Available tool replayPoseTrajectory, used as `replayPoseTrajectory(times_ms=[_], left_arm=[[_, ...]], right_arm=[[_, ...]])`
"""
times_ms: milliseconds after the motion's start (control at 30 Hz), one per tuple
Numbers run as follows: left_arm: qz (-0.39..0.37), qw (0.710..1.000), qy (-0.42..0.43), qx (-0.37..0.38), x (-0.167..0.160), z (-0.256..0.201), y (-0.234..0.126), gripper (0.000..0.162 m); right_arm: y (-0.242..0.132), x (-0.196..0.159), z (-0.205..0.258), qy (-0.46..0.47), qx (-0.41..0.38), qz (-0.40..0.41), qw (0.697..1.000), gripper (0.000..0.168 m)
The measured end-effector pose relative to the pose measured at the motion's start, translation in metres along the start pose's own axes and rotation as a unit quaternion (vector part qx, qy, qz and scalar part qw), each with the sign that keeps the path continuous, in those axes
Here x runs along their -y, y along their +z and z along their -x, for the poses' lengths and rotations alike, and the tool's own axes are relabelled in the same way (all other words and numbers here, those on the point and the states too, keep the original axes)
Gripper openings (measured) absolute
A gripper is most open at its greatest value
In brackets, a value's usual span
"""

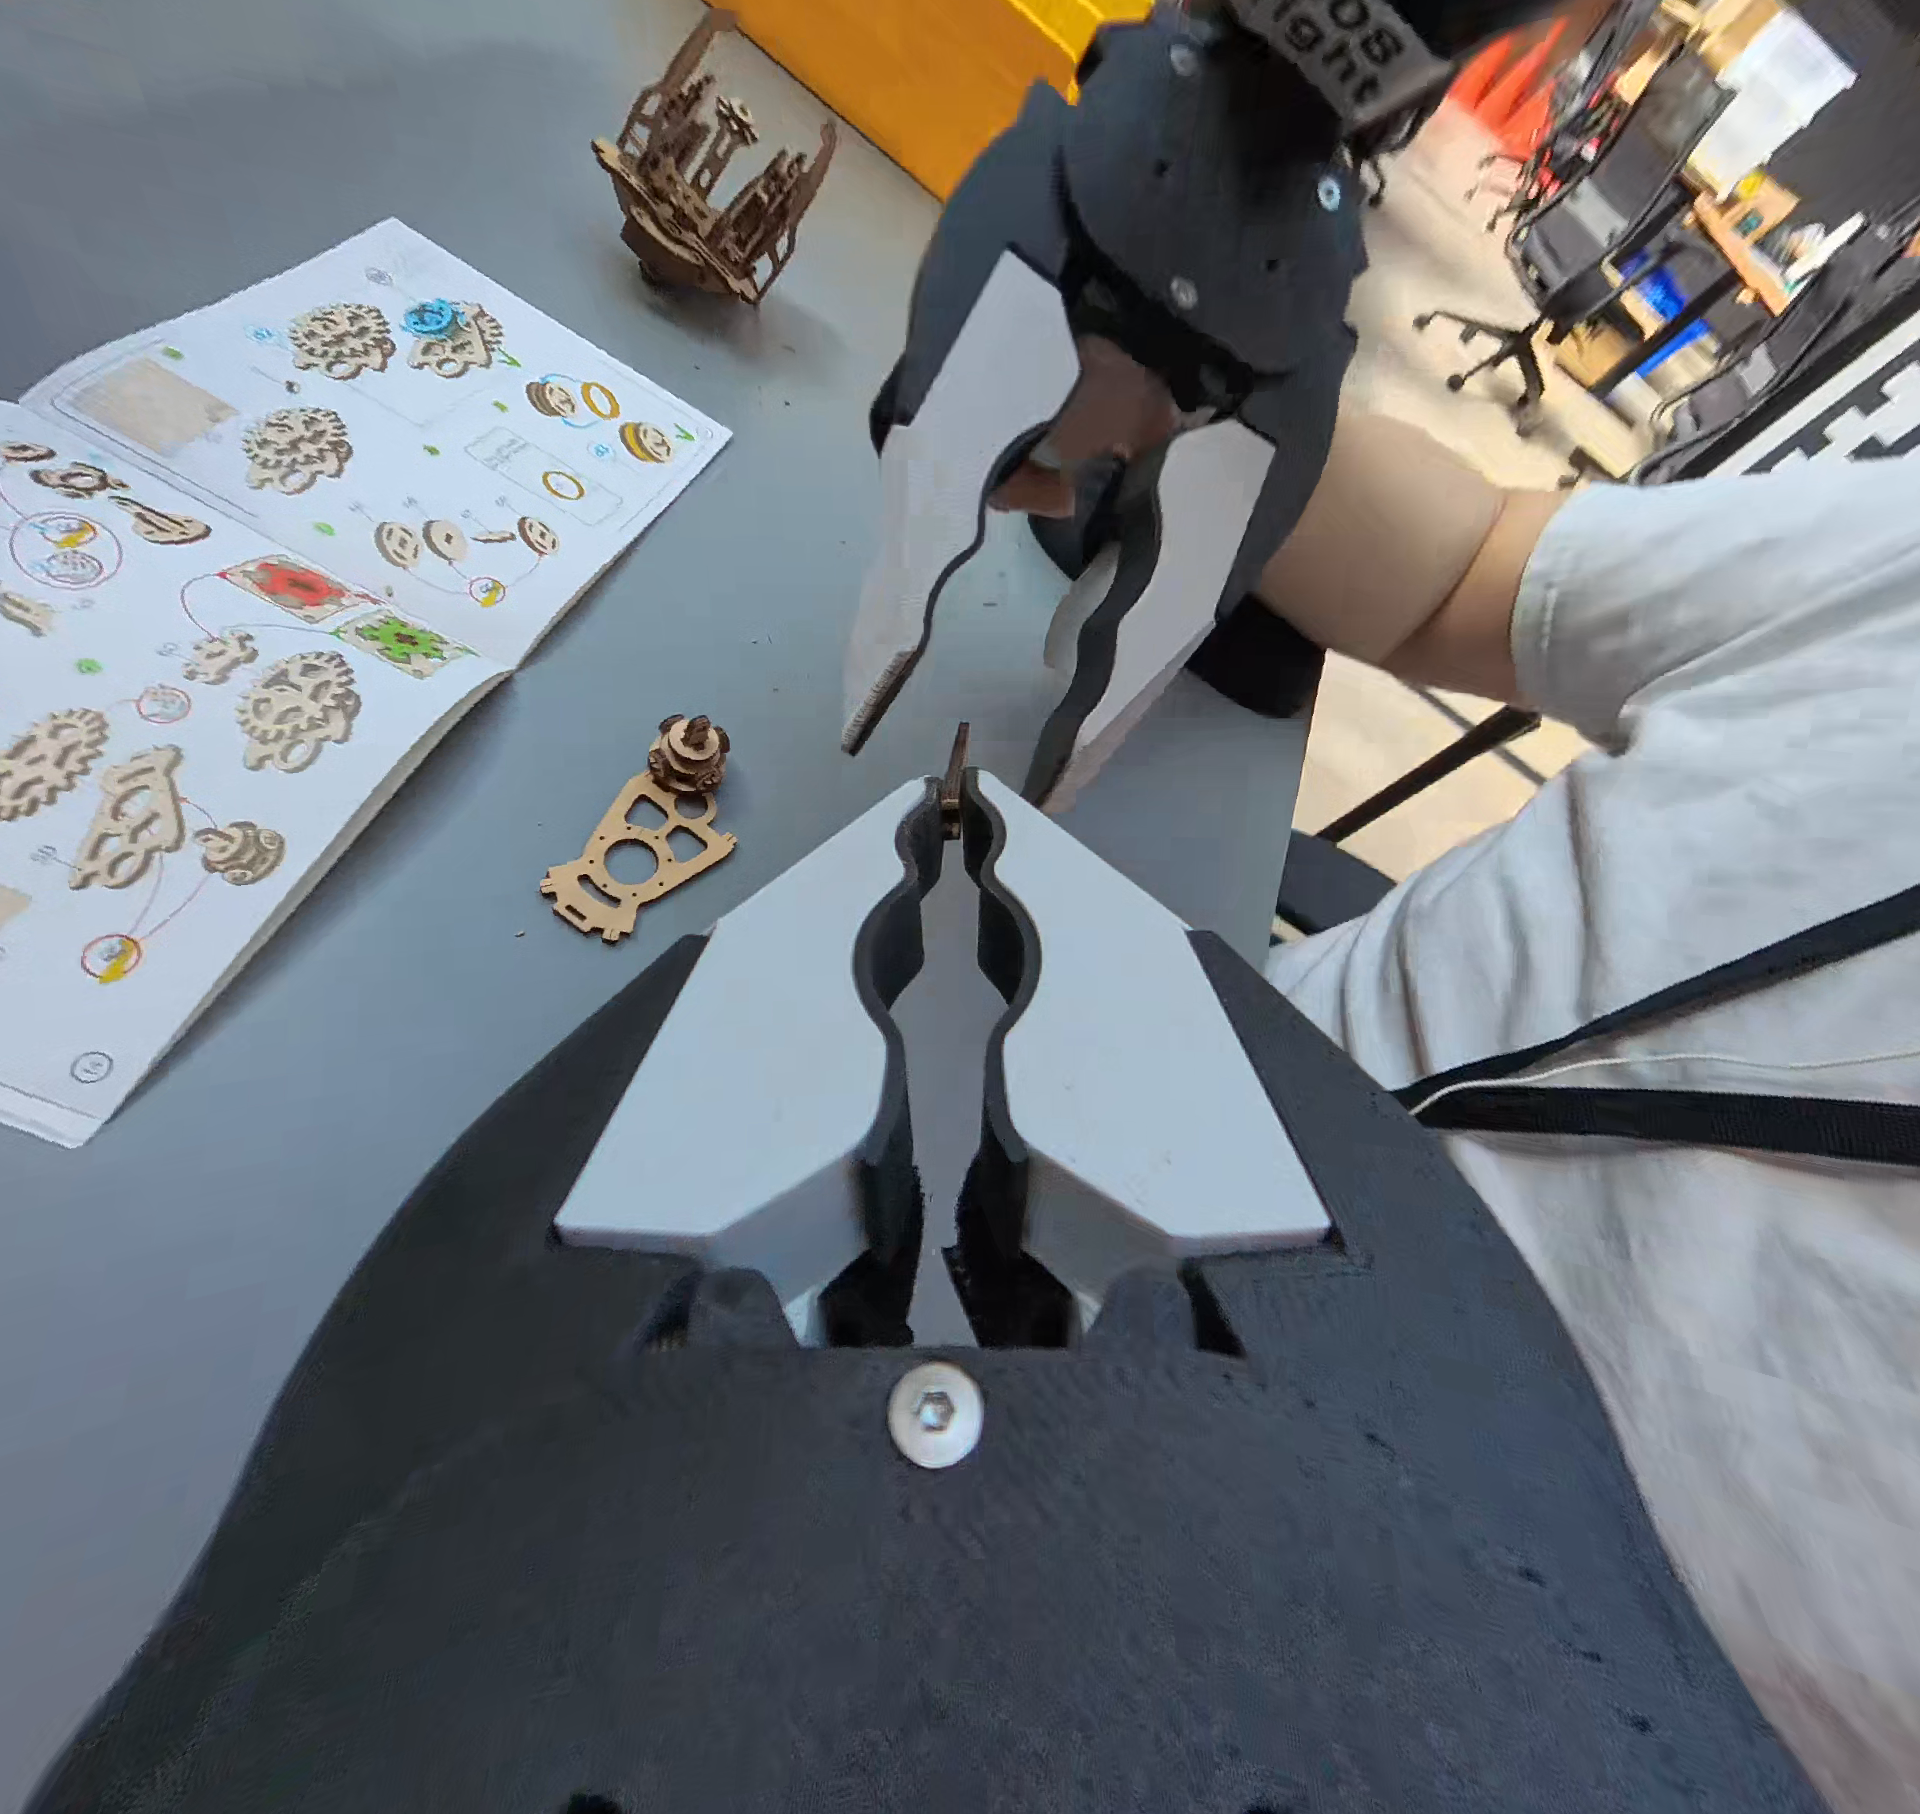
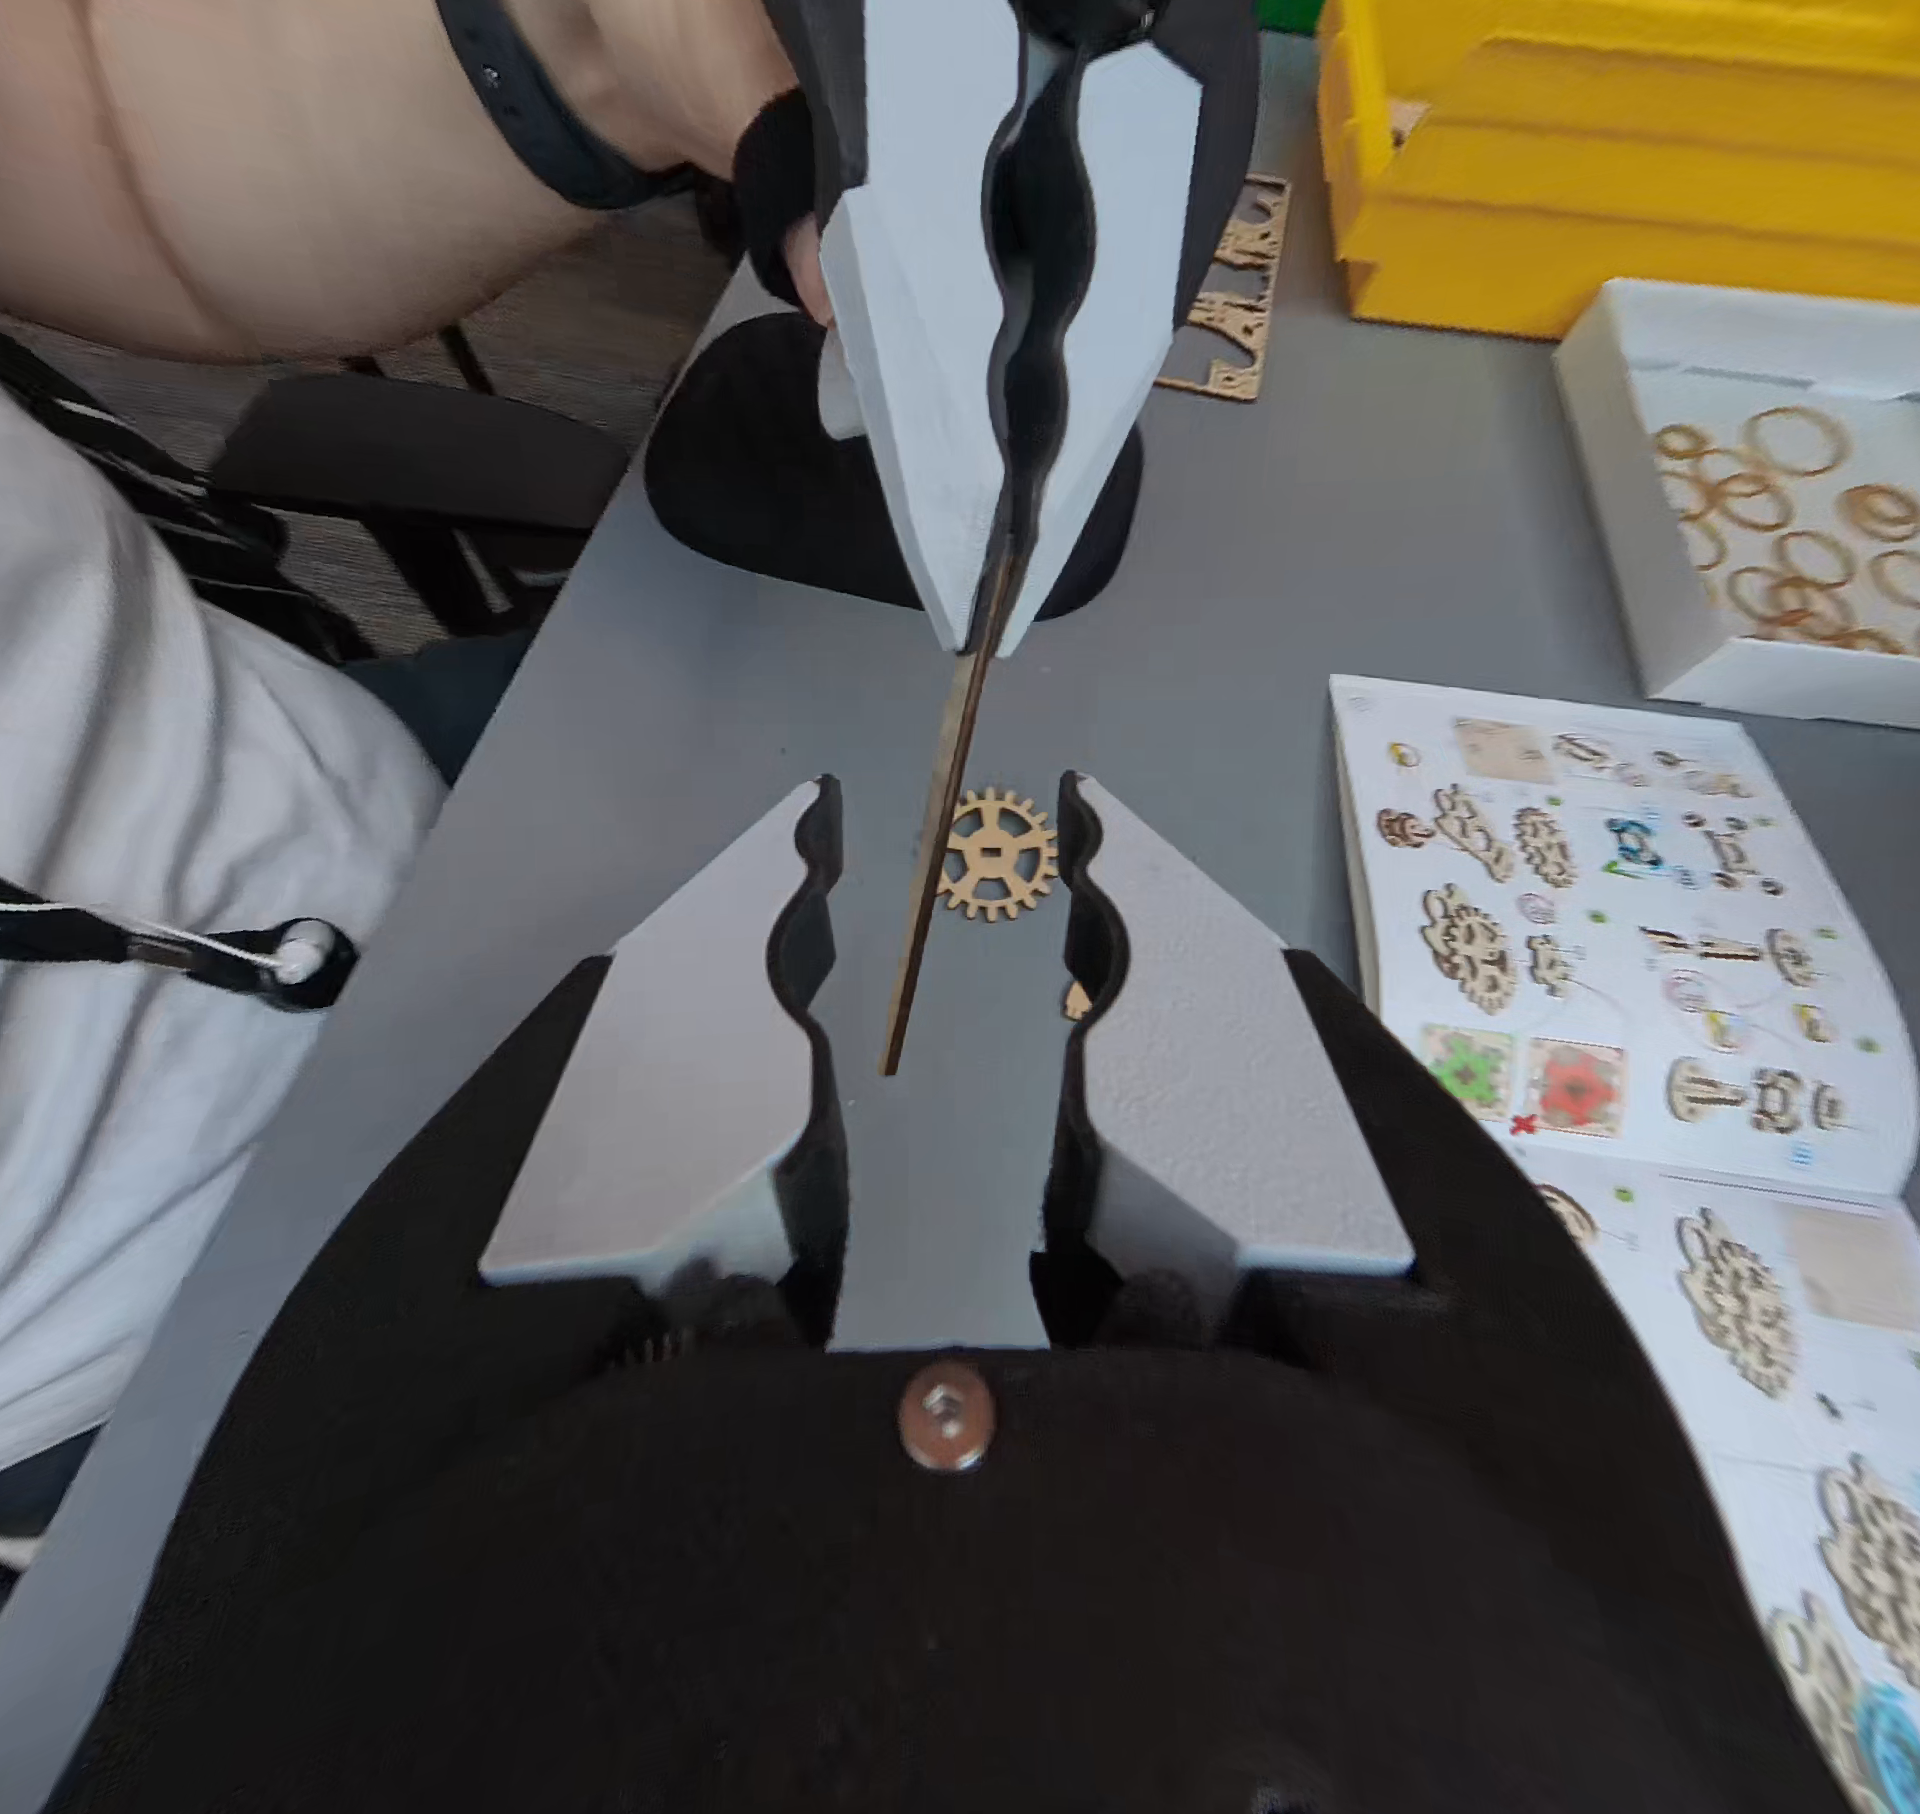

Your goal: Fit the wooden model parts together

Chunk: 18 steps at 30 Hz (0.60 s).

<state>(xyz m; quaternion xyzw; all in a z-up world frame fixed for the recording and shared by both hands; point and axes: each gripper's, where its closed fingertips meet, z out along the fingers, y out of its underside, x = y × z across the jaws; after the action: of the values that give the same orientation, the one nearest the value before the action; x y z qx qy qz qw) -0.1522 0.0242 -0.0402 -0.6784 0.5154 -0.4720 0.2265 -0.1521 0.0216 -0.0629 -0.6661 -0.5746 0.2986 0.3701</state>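
Note:
My left gripper [image 1: 948,796] is shut on a thin flat wooden part [image 1: 954,772], which shows edge-on. In the right wrist view the left gripper [image 2: 977,634] comes down from above, and the part [image 2: 935,881] hangs slanted between my right gripper's fingers, touching neither. My right gripper [image 2: 948,785] is open and empty; in the left wrist view [image 1: 948,756] it faces the left one tip to tip. A wooden gear [image 2: 1000,855] lies flat on the grey table [image 2: 1299,538] beneath the part. A small wooden bit [image 2: 1078,997] lies by the right finger.
A wooden plate carrying a small gear stack [image 1: 639,850] and a part-built model [image 1: 712,175] sit on the table. An open instruction booklet [image 1: 312,569] [image 2: 1610,985], yellow bins [image 2: 1610,102], a white box of rings [image 2: 1766,517] and a cut-out wooden sheet [image 2: 1242,289] surround them. The table edge [image 2: 540,621] is close.

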Motion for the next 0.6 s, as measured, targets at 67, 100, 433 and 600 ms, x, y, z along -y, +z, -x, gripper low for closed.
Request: replayPoseTrajectory(times_ms=[67, 100, 433, 600], left_arm=[[0.071, 0.996, 0.046, 0.016, -0.004, -0.004, 0.001, 0.001], [0.105, 0.992, 0.067, 0.022, -0.007, -0.006, 0.003, 0.001], [-0.051, 0.996, 0.059, 0.038, 0.02, 0.0, 0.006, 0.033], [-0.091, 0.995, 0.04, -0.019, 0.006, -0.004, 0.027, 0.014]], right_arm=[[0.002, 0.003, 0.008, 0.036, 0.074, 0.017, 0.996, 0.039], [0.002, 0.006, 0.015, 0.039, 0.108, 0.025, 0.993, 0.025], [-0.036, 0.044, -0.023, 0.079, 0.048, -0.191, 0.977, 0.0], [-0.047, 0.06, -0.025, 0.099, 0.061, -0.275, 0.954, 0.0]])
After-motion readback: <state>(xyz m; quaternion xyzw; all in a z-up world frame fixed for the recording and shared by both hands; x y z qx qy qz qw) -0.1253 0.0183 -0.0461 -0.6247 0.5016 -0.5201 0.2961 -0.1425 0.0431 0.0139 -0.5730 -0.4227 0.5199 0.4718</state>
